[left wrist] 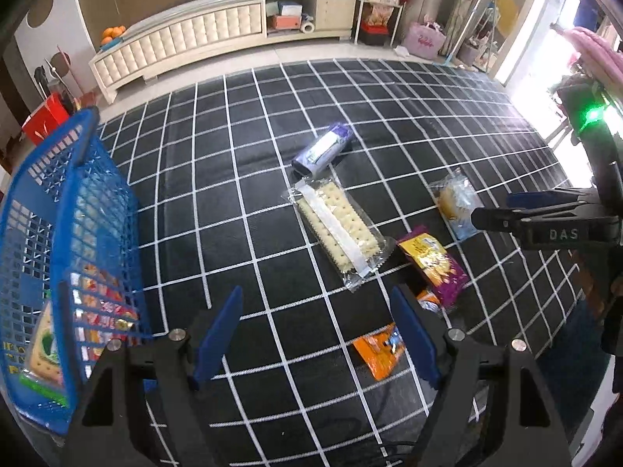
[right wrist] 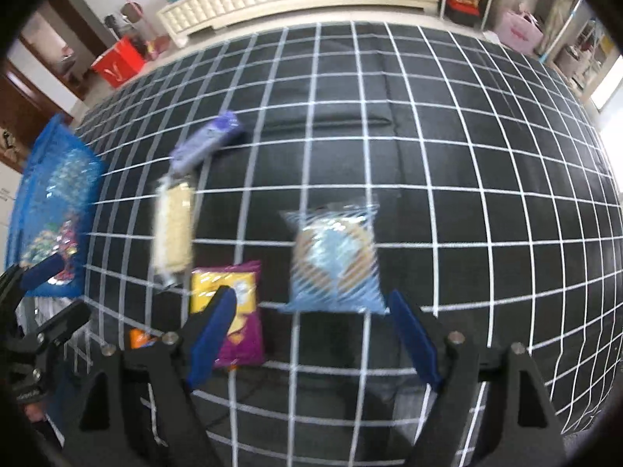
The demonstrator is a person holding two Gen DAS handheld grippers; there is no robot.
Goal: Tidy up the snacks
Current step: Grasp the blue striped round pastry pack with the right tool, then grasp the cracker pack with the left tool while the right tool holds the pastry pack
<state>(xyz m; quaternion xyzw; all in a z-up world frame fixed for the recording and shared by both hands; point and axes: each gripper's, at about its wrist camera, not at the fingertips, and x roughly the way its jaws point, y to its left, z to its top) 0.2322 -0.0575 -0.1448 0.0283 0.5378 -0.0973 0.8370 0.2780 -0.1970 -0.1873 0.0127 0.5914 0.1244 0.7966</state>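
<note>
Both grippers are empty with their fingers spread apart: the left gripper [left wrist: 315, 334] hangs over bare cloth [left wrist: 233, 179] with the basket [left wrist: 58, 233] at its 9 o'clock, and the right gripper [right wrist: 311, 334] hovers with the bun pack [right wrist: 335, 260] just ahead, at 12 o'clock between its fingers. Five snacks lie loose on the cloth: the bun pack, the cracker pack [left wrist: 338, 225], the purple pack [left wrist: 321, 150] beyond it at 12 o'clock, the chip bag [left wrist: 432, 264] and an orange packet [left wrist: 379, 350] partly behind the left gripper's right finger. The basket already holds a few packets. If the bun pack is next, the main risk is its slack, shiny film: a pinch on a loose edge could slip, or a hard squeeze could flatten the bun inside. The chip bag lies close at the right gripper's 9 o'clock, under its left finger in that view, so a low descent might snag or drag it. The right view is blurred, so the height above the cloth cannot be told. A carry toward the basket crosses the left gripper's space, so the two could collide.
</note>
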